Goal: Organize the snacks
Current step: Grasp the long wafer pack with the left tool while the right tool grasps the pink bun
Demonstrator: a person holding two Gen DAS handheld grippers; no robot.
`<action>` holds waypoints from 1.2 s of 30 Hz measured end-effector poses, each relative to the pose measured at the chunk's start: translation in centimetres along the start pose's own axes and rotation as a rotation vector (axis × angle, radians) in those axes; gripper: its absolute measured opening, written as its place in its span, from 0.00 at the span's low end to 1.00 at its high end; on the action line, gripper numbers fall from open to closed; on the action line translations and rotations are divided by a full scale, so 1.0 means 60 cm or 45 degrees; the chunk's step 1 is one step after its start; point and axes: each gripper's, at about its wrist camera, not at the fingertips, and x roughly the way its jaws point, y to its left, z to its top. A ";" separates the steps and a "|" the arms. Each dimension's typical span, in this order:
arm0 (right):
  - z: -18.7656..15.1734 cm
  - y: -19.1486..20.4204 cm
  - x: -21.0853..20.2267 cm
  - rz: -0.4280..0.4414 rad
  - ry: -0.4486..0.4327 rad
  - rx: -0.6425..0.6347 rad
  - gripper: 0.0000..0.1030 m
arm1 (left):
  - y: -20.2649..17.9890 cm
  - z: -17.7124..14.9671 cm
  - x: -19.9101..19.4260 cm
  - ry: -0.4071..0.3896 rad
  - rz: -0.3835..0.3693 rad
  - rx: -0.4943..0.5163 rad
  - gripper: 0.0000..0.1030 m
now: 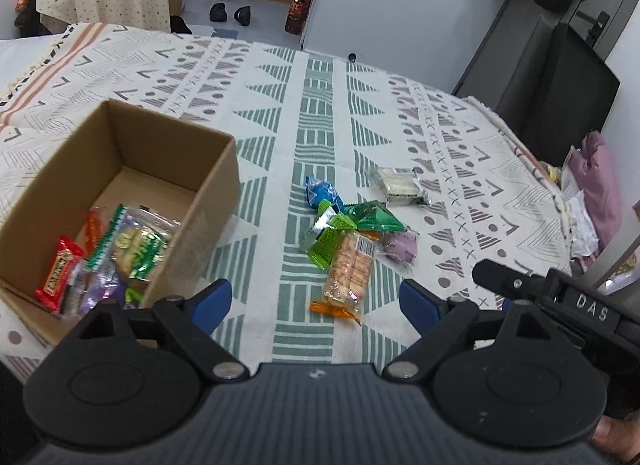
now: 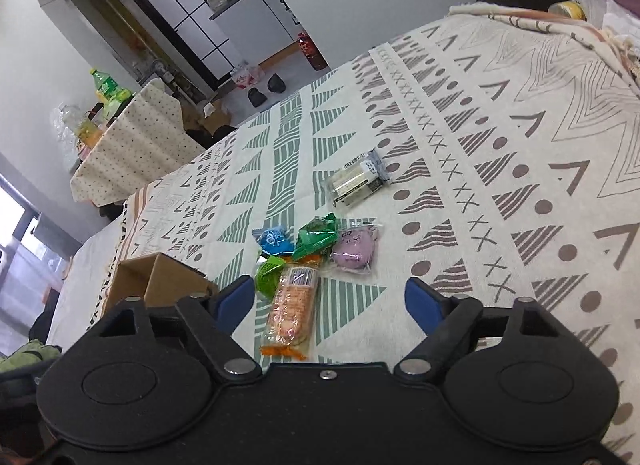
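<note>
Cardboard box [image 1: 120,169] is sitting left of loose snacks [image 1: 352,233] on the table [image 1: 460,153]; both tongs, left [image 1: 316,301] and right [image 2: 330,301], are gaping empty

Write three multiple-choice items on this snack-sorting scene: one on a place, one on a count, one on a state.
1. Where does the brown cardboard box stand relative to the loose snacks on the patterned tablecloth?
A. To their left
B. To their right
C. On top of them

2. How many snack packets lie loose on the cloth outside the box?
A. Two
B. Six
C. Ten

3. How is the long orange-ended cracker packet?
A. Clamped in the left gripper
B. Lying free on the cloth
C. Inside the box

Answers:
1 A: in the left wrist view the box sits left of the pile.
2 B: blue, two green, purple, cracker and pale packets show.
3 B: it lies flat, with the open blue pads not touching it.
</note>
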 end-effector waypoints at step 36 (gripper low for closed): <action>0.043 -0.033 0.190 -0.028 0.173 0.001 0.52 | -0.048 0.026 0.233 0.229 0.006 -0.017 0.36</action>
